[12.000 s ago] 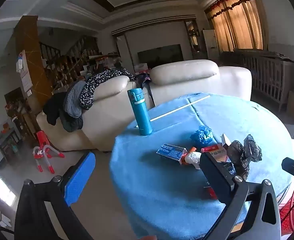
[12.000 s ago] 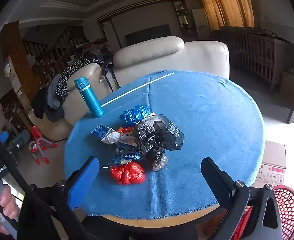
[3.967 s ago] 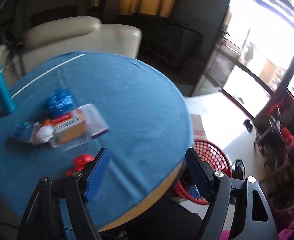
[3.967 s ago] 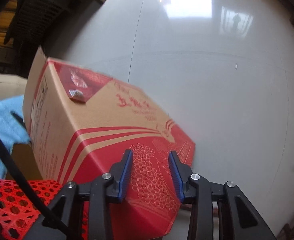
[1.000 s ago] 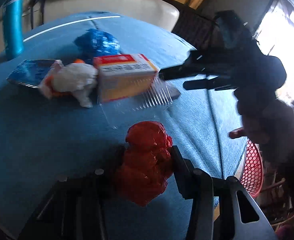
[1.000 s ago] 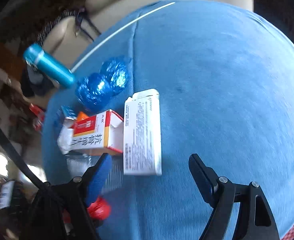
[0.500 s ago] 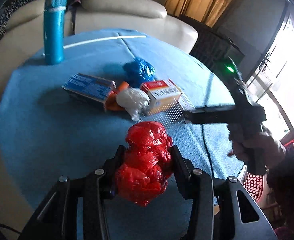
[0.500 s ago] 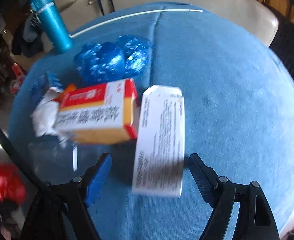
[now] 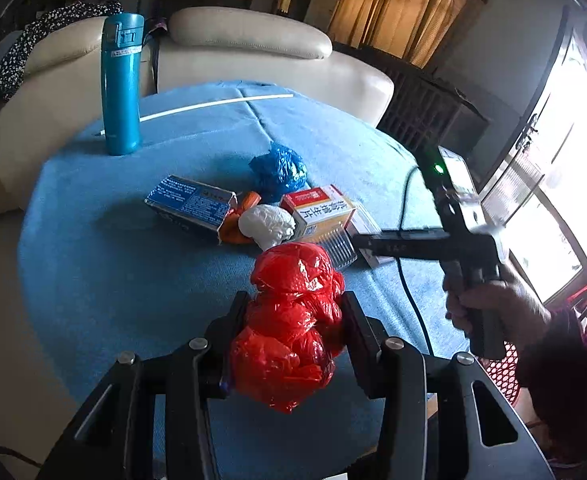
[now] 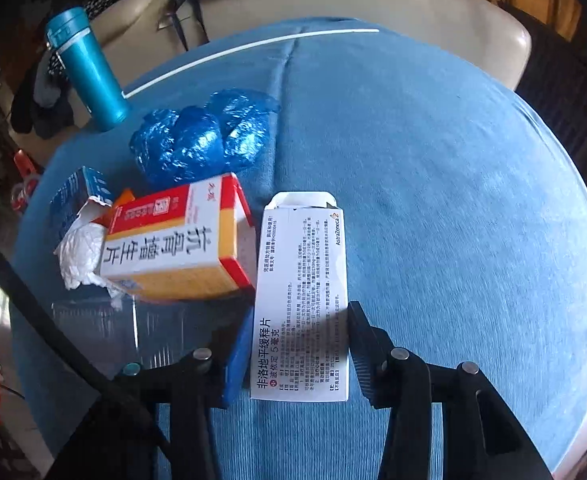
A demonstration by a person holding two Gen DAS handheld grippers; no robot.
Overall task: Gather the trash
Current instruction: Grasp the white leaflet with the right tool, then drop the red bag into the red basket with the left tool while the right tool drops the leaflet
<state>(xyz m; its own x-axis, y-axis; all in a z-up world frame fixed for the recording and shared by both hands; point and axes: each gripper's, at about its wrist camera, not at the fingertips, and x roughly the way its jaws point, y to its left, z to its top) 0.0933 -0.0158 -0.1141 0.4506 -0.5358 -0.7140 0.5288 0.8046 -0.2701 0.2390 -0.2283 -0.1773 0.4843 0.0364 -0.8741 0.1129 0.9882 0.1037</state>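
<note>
Left gripper (image 9: pixel 293 336): jaws clamped on the red bag wad (image 9: pixel 291 322), lifted over the near edge of the table (image 9: pixel 93 248); soft, light, crushes easily, mid-bulge grip is fine. Right gripper (image 10: pixel 299 344): jaws narrow, straddling the near end of the white carton (image 10: pixel 301 300), contact unclear; light, thin card, pinch its long sides. 1 s ago those jaws were wide.

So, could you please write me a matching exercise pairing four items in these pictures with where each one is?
Items:
1. red plastic bag
2. white medicine box
3. teal bottle
4. blue plastic bag

Places:
A. standing upright near the table's far edge
B. between the right gripper's fingers
C. clamped in the left gripper
D. lying behind the red-and-yellow box

Pairs: 1-C, 2-B, 3-A, 4-D
</note>
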